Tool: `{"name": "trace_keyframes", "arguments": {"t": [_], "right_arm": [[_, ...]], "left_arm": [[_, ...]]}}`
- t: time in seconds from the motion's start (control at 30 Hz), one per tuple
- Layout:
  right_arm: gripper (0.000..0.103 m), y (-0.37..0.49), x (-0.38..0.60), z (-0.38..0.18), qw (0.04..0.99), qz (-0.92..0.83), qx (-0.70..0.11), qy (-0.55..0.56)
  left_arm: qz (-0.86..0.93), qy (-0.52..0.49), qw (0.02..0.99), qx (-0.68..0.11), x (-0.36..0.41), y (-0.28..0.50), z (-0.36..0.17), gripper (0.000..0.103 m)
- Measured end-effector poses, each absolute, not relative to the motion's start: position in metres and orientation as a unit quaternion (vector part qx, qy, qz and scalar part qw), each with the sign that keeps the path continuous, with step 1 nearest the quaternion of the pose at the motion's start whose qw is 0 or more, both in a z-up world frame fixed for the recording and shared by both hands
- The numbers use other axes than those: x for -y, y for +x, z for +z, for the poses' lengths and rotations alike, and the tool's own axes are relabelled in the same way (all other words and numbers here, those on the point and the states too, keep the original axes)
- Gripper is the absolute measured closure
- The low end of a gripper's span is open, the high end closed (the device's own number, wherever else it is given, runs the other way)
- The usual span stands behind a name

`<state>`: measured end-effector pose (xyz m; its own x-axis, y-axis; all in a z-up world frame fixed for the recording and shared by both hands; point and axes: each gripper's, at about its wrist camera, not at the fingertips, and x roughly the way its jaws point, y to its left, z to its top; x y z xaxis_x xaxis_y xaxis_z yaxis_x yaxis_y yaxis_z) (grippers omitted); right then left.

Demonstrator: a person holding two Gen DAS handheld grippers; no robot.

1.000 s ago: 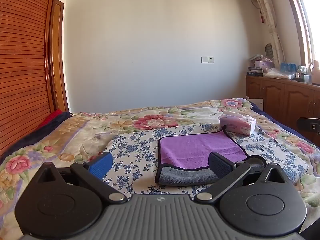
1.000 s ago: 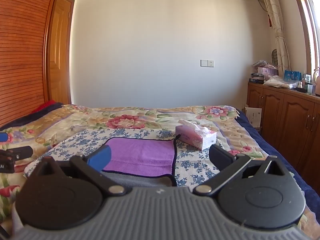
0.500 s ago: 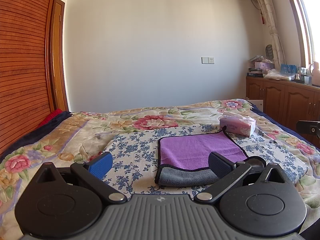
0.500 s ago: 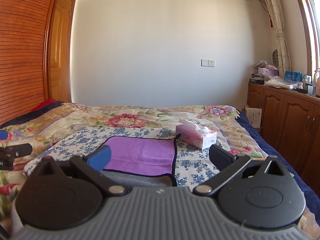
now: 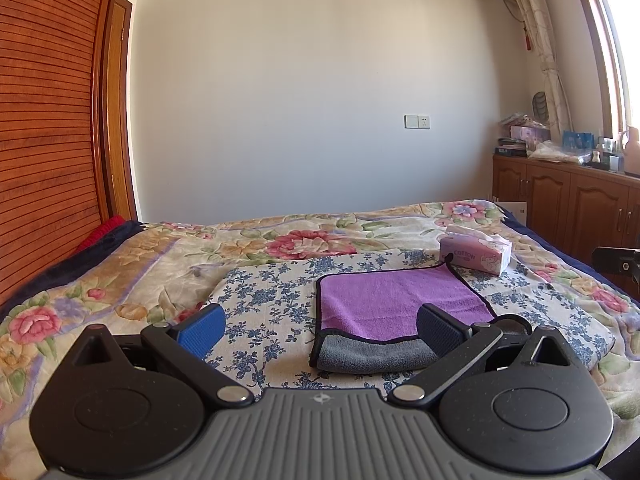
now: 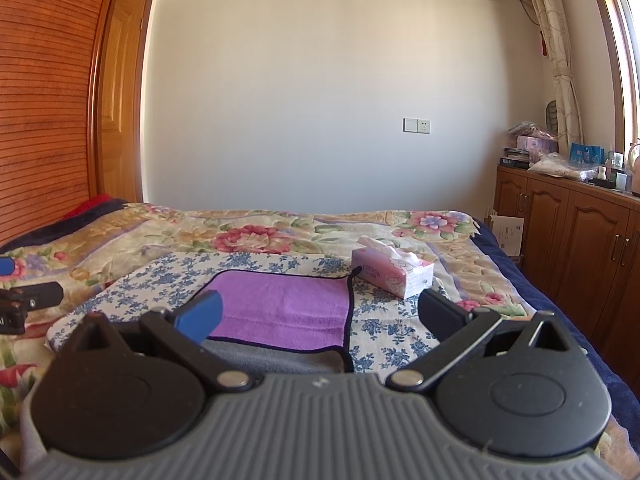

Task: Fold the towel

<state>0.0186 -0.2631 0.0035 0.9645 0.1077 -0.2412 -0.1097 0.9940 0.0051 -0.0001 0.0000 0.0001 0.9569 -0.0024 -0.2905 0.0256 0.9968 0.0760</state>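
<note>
A purple towel (image 5: 392, 300) with a grey underside and dark trim lies on a blue-flowered cloth (image 5: 264, 292) on the bed; its near edge is folded over, showing grey. It also shows in the right wrist view (image 6: 280, 308). My left gripper (image 5: 318, 330) is open and empty, held above the bed just short of the towel's near left corner. My right gripper (image 6: 318, 314) is open and empty, just short of the towel's near right part. Part of the left gripper (image 6: 28, 300) shows at the left edge of the right wrist view.
A pink tissue box (image 5: 476, 254) stands on the bed beyond the towel's far right corner, also in the right wrist view (image 6: 394, 272). Wooden cabinets (image 6: 568, 236) line the right wall. A slatted wooden wardrobe (image 5: 44, 140) stands on the left.
Both grippers have drifted slightly; the views have barely shifted. The towel has not moved and both grippers stay open.
</note>
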Motion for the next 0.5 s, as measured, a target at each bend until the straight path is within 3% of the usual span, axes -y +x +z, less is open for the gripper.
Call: {"name": "trace_keyframes", "arguments": {"t": [0.5], "right_arm": [[0.000, 0.0189, 0.2627, 0.0037, 0.991, 0.055, -0.122, -0.006]], "left_arm": [[-0.007, 0.038, 0.988, -0.147, 0.0004, -0.0001, 0.0002, 0.000]]}}
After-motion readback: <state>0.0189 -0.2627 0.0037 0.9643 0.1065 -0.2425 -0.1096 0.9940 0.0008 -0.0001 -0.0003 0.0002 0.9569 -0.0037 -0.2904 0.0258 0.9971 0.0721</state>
